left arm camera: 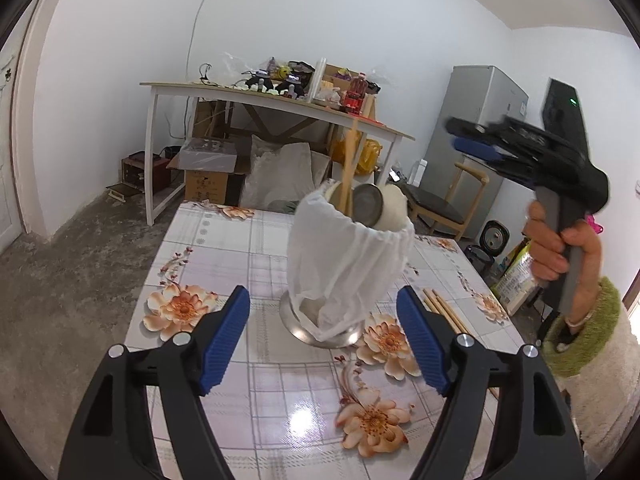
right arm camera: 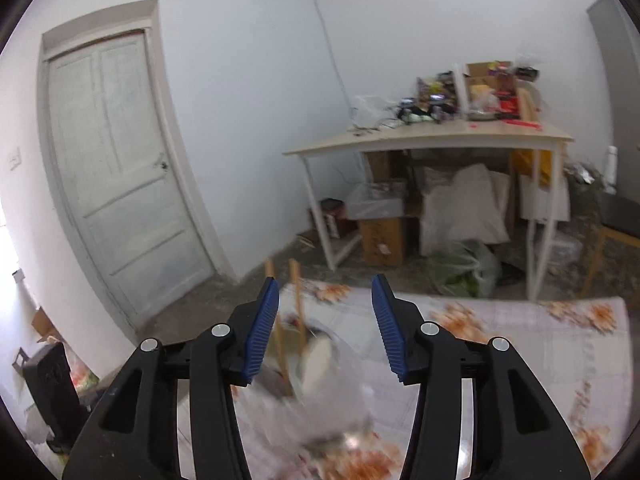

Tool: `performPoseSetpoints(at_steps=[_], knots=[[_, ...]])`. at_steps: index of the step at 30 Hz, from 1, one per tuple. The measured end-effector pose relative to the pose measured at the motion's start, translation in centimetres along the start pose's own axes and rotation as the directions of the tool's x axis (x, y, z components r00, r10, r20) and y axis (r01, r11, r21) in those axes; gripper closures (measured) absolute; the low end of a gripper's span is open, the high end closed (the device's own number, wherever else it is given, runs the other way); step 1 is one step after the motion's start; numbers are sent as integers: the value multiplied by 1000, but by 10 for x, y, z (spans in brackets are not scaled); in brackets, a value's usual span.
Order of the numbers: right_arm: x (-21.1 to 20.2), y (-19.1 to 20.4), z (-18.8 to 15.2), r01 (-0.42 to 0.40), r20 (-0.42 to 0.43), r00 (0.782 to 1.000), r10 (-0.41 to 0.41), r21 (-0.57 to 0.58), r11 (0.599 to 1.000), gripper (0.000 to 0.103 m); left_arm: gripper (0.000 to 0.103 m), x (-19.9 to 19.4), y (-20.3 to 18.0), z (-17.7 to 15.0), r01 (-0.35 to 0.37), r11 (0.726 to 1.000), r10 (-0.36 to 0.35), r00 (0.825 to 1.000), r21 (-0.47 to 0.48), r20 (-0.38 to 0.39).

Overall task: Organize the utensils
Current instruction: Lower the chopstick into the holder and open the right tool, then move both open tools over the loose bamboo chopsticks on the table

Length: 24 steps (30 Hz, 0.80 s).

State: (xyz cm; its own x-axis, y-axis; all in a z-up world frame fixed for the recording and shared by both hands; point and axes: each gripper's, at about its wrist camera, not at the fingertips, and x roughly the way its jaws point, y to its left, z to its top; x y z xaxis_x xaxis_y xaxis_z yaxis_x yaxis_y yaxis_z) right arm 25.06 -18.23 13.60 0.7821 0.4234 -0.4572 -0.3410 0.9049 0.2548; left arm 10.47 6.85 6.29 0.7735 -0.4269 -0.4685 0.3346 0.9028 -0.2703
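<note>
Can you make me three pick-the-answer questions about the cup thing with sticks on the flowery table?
1. Where are the loose chopsticks?
A. On the table, right of the holder
B. On the floor
C. In the left tool

2. What colour are the pads?
A. Red
B. Blue
C. Green

3. What is the left tool doing?
A. Squeezing the holder
B. Gripping a spoon
C. Open, holding nothing

Answers: 1 A, they lie beside the white-wrapped holder. 2 B, both pads are blue. 3 C, its fingers are spread with nothing between them.

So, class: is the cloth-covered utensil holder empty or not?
Not empty: the utensil holder has a wooden chopstick and white-handled utensils poking from its top.
</note>
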Motion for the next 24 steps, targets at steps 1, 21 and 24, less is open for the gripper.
performPoseSetpoints(at_steps=[1,21,24], knots=[[-9,-5,-5,25,-13,1000,-25,3,1000,56,28,0,-3,-1,4,1000,-4,1000,2,-6],[-48,-117,-213,380,-472,844,-255,191,905,91,23,78,-107,-57,131,986,-97,955,104,-282],[-38,-123,-217,370,-481,842,-246,183,911,93,23,91,-115,-56,116,987,-79,950,107,-303]])
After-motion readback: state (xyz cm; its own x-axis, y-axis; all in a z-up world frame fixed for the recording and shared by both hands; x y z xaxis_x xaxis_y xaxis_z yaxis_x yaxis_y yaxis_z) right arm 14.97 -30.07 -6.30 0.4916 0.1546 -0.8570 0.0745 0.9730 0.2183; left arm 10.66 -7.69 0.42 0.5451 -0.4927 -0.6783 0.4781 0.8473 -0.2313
